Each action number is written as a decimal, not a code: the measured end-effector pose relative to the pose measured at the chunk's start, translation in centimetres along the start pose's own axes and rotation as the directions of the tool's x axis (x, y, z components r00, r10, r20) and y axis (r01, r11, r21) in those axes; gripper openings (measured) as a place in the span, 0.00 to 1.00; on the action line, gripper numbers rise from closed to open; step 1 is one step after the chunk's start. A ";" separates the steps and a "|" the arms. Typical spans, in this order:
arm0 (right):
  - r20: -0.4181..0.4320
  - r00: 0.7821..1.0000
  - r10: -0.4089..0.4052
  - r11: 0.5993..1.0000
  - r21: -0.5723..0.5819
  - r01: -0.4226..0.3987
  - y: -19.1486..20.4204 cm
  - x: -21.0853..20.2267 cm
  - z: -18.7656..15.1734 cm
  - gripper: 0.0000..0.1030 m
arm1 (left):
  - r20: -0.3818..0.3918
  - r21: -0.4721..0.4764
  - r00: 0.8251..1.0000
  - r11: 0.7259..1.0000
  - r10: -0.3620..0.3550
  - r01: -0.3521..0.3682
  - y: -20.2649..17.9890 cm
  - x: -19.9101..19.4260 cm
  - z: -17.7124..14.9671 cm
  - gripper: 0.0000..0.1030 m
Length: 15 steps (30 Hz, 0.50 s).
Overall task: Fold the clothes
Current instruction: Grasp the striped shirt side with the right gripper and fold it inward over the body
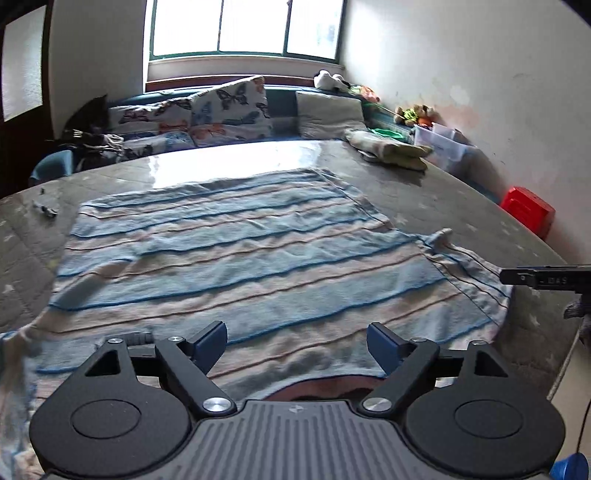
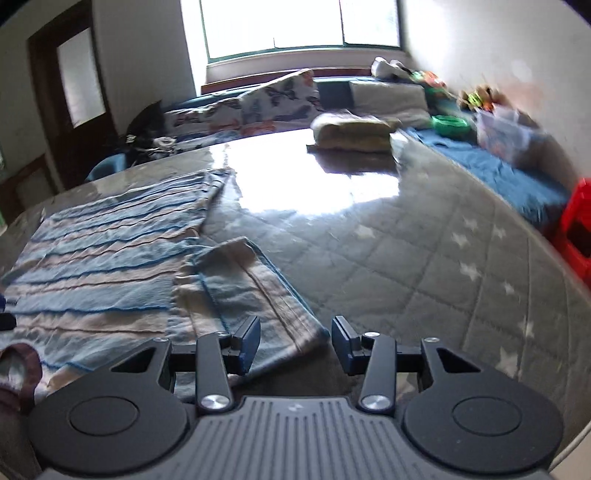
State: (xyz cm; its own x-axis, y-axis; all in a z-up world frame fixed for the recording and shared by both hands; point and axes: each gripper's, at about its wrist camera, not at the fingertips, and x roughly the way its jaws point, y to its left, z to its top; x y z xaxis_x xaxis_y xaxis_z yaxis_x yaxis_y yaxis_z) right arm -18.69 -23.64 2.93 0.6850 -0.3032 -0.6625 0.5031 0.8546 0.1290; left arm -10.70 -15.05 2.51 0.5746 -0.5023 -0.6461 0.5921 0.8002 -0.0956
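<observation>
A striped shirt (image 1: pixel 236 251) lies flat on the quilted table (image 1: pixel 436 192), spread wide in bands of blue and pale pink. In the left wrist view its stripes run side to side, and its long axis runs away from the camera toward the window (image 1: pixel 243 26); the dark collar (image 1: pixel 314 387) is at the near edge, so the hem points to the far end. At the far left a small dark object (image 1: pixel 46 210) rests on the table, apart from the shirt. The left sleeve (image 1: pixel 22 332) trails off the near left, blurred. The left gripper (image 1: pixel 297 343) hangs over the collar end with its fingers (image 1: pixel 210 339) wide apart, holding nothing.

To the right, the right sleeve (image 2: pixel 251 291) juts out from the body, angled toward the near right, its cuff end lying between the fingertips of the right gripper (image 2: pixel 295 343). Those fingers (image 2: pixel 249 341) stand apart, on either side of the cuff; whether they touch the cloth cannot be told.

Farther right and back, a folded pile (image 2: pixel 351 133) sits on the table near its far edge, well apart from the shirt. A red stool (image 2: pixel 576 236) stands beyond the table's right side.
</observation>
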 end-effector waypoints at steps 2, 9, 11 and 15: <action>0.003 1.000 -0.012 1.000 0.019 0.012 0.0 0.3 -0.3 0.39 | -0.006 0.009 1.000 1.000 -0.009 0.009 -0.5 0.3 0.0 0.83; 0.025 1.000 0.007 0.999 0.048 -0.009 0.0 -0.1 0.1 0.12 | -0.009 0.041 1.000 0.999 -0.021 0.022 -1.7 0.9 0.0 0.85; 0.042 0.999 0.022 0.999 0.041 -0.024 0.2 -0.6 0.5 0.11 | -0.014 0.049 1.000 0.998 -0.026 0.026 -1.9 1.0 -0.1 0.85; 0.081 0.993 0.087 0.996 0.005 -0.087 1.6 -2.3 1.8 0.10 | -0.019 0.057 0.999 0.998 -0.026 0.027 -1.9 1.1 -0.4 0.85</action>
State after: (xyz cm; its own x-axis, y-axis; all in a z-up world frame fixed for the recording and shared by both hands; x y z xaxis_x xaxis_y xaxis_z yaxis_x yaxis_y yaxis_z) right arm -18.58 -22.32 5.99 0.7664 -0.2612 -0.5869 0.4440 0.8757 0.1901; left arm -11.41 -17.05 1.69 0.5482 -0.5171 -0.6574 0.6389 0.7661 -0.0699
